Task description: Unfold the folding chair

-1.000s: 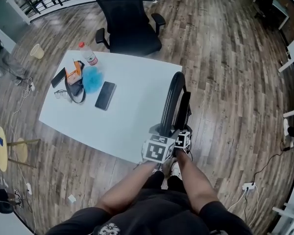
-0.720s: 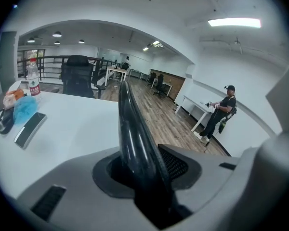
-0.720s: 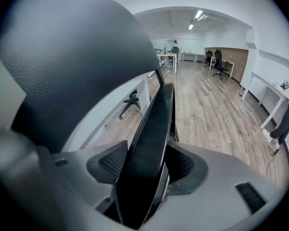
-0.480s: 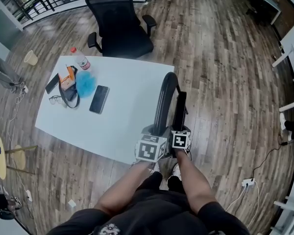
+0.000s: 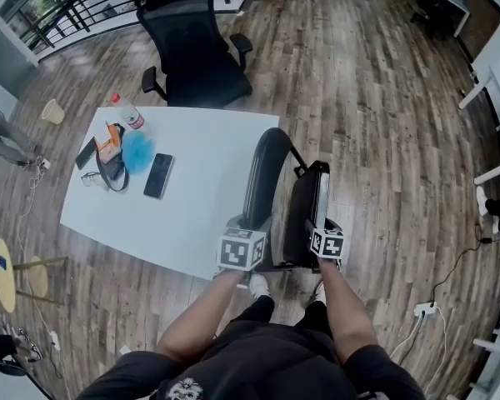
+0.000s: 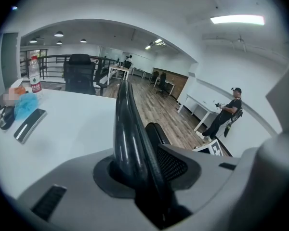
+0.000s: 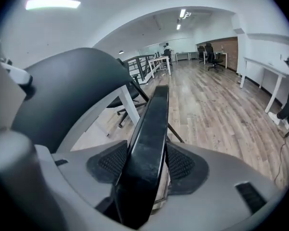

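- Pulling the seat (image 5: 307, 211) right with my right gripper (image 5: 323, 238) clamped on it, I parted it from the back (image 5: 265, 169).
- Left gripper (image 5: 243, 240) kept the back clamped.
- Chair (image 5: 257, 202) stood part-unfolded, right of the table (image 5: 200, 198).

I've got the folding chair (image 5: 259, 188) partly open. It is black and stands on the wood floor at the near right corner of the white table (image 5: 192, 198). Its curved, glossy back (image 6: 126, 129) stands upright and edge-on to me, just beside the table's edge. The flat seat (image 7: 149, 148) sits to the right of the back, tilted steeply and not yet level, with a clear gap between the two. A thin black strut (image 5: 296, 155) crosses the gap at the far end.
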Demonstrator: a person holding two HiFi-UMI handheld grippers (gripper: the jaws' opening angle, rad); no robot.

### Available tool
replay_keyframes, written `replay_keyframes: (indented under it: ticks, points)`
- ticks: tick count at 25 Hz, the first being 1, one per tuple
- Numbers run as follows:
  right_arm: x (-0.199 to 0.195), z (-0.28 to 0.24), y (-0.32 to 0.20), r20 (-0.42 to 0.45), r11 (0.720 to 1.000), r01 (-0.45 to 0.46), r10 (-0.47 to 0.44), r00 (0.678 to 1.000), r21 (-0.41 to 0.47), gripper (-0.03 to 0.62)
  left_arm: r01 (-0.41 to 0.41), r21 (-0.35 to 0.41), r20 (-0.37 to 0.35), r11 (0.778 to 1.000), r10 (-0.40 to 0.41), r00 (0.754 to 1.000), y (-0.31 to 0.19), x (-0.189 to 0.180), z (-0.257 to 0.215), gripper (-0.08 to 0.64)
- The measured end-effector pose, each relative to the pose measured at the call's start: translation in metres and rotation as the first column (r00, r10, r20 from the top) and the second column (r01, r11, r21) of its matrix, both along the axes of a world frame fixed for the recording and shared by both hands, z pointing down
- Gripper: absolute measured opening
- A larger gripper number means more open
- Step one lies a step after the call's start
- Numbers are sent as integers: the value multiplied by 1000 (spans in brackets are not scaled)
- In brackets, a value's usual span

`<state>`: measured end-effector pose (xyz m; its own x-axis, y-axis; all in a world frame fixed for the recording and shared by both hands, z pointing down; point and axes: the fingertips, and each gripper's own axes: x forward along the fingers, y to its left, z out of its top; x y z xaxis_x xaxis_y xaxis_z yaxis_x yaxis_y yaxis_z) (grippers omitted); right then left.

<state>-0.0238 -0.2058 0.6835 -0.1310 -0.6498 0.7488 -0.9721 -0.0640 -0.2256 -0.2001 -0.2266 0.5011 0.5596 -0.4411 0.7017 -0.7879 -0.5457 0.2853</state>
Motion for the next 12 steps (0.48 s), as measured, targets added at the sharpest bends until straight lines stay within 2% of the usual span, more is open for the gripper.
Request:
replay_keyframes:
  ticks: [3, 6, 8, 10, 12]
  points:
    - [24, 1, 6, 109, 999, 40, -42, 993, 25, 253, 10, -3, 19, 1000, -10, 1000, 3, 14, 2, 141]
    - [45, 4, 12, 200, 991, 123, -131, 971, 54, 260, 6, -2, 64, 1000, -6, 998, 8, 29, 6, 155]
    - [60, 10, 15, 245, 986, 155, -164, 955, 58, 321, 5, -4, 94, 1000, -4, 996, 11, 36, 12, 177]
    - [83, 17, 20, 299, 989, 135, -145, 943, 53, 363, 11, -8, 117, 1000, -10, 993, 12, 44, 19, 181]
    - [111, 27, 29, 347, 995, 93, -102, 932, 42, 368, 23, -15, 138, 1000, -21, 990, 15, 52, 26, 183]
